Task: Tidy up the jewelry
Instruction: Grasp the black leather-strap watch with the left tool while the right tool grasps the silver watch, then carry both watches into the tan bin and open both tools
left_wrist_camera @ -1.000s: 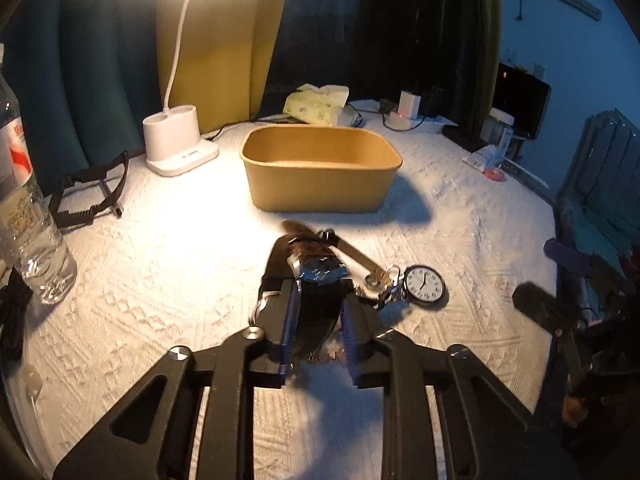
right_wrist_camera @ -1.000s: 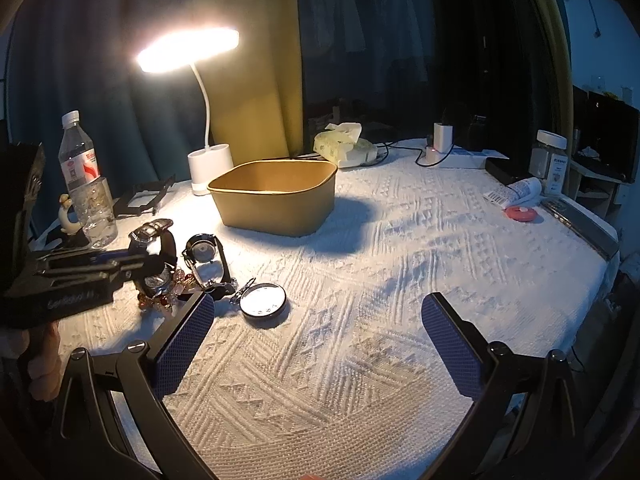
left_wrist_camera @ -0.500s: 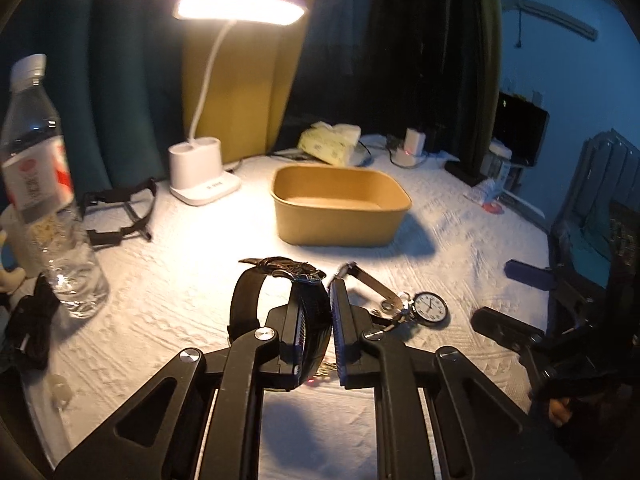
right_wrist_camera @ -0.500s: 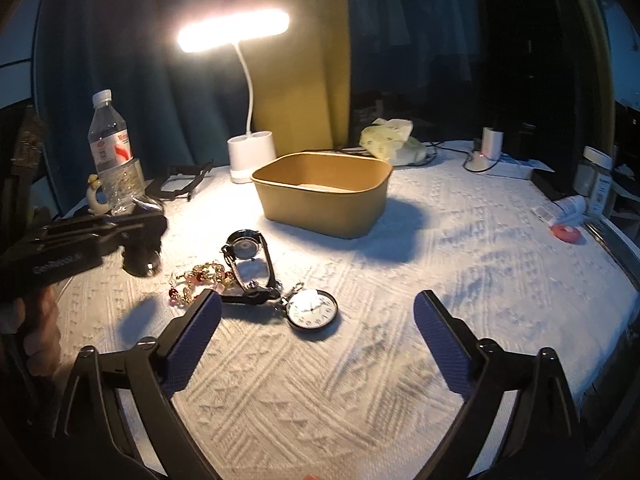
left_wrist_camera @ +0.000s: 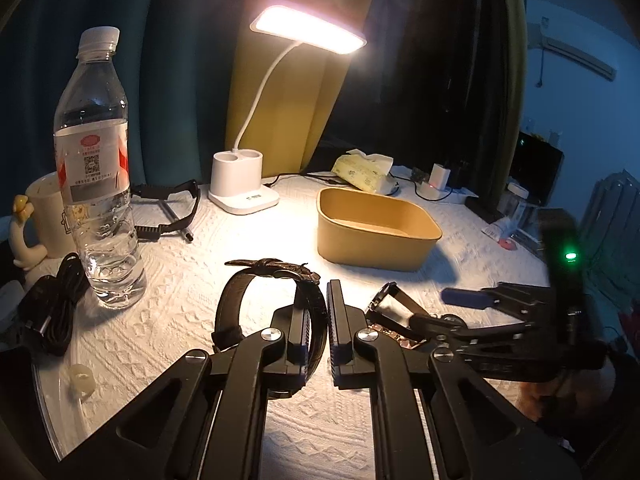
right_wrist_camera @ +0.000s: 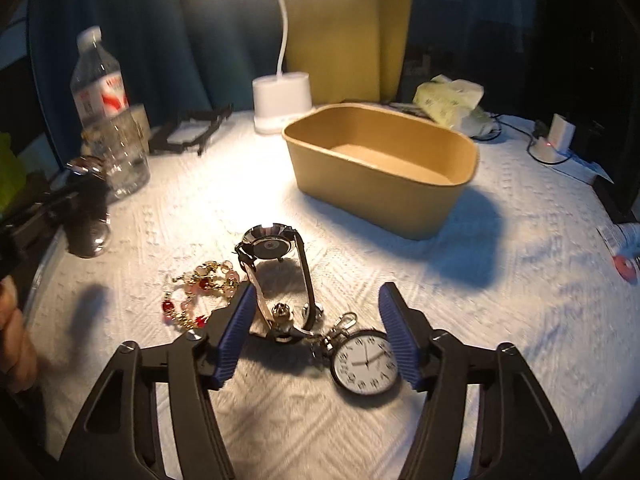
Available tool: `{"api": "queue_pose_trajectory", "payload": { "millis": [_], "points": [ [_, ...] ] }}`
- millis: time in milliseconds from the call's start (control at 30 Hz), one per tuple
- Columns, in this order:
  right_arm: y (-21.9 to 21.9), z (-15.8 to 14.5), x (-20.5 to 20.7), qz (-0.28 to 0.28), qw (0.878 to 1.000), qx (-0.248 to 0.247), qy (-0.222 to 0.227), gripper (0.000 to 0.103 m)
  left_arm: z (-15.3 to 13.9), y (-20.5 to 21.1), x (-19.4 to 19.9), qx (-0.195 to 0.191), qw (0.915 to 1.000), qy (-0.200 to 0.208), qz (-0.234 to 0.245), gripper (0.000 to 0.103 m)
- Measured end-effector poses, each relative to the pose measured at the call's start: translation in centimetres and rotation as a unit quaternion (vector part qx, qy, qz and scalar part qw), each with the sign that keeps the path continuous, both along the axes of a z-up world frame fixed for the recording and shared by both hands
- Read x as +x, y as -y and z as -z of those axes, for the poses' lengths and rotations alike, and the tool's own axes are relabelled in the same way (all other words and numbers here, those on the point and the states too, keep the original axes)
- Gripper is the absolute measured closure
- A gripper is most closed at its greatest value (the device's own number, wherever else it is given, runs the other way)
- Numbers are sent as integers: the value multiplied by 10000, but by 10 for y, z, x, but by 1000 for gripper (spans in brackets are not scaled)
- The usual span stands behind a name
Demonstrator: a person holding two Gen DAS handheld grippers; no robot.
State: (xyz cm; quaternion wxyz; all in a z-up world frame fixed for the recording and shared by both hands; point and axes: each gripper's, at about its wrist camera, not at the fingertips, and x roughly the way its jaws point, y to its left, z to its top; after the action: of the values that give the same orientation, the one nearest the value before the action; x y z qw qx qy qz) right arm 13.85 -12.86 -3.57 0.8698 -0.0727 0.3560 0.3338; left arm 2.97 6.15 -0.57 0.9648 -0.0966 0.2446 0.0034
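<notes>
A lit white desk lamp (left_wrist_camera: 308,34) glares over a table spread with a white quilted cloth (left_wrist_camera: 192,280); dark teal curtains (left_wrist_camera: 168,60) and a yellow panel (left_wrist_camera: 280,112) hang behind; the room beyond lies dim.

tan box (right_wrist_camera: 384,196), white embossed cloth (right_wrist_camera: 520,300), red-gold beads (right_wrist_camera: 200,292), perhaps pinkish too.

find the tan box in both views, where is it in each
Left wrist view: the tan box sits right of centre, beyond the left gripper, which is shut on the black-strapped watch.
Right wrist view: the tan box is upper centre, beyond the silver watch.
Shared landmark: the white lamp base, just left of the box in both.
</notes>
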Motion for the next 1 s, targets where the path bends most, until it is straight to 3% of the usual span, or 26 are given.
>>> {"api": "queue_pose_trajectory", "payload": {
  "millis": [200,333,433,700,1000],
  "points": [
    [-18,2,3,-253,9995,-173,-127,49,2,-4,-3,-83,9999,-34,-56,94],
    [-22,0,5,-316,9993,-182,-114,70,2,-3,-3,-74,10000,-20,-43,94],
    [-23,-2,5,-327,9993,-181,-67,75,1,-2,-4,-53,10000,3,-53,94],
    [-2,-12,6,-18,9994,-202,277,75,1,0,-3,32,9999,19,-99,94],
    [28,-29,17,219,9987,174,423,75,3,3,8,-5,9999,-65,76,94]
  ]
}}
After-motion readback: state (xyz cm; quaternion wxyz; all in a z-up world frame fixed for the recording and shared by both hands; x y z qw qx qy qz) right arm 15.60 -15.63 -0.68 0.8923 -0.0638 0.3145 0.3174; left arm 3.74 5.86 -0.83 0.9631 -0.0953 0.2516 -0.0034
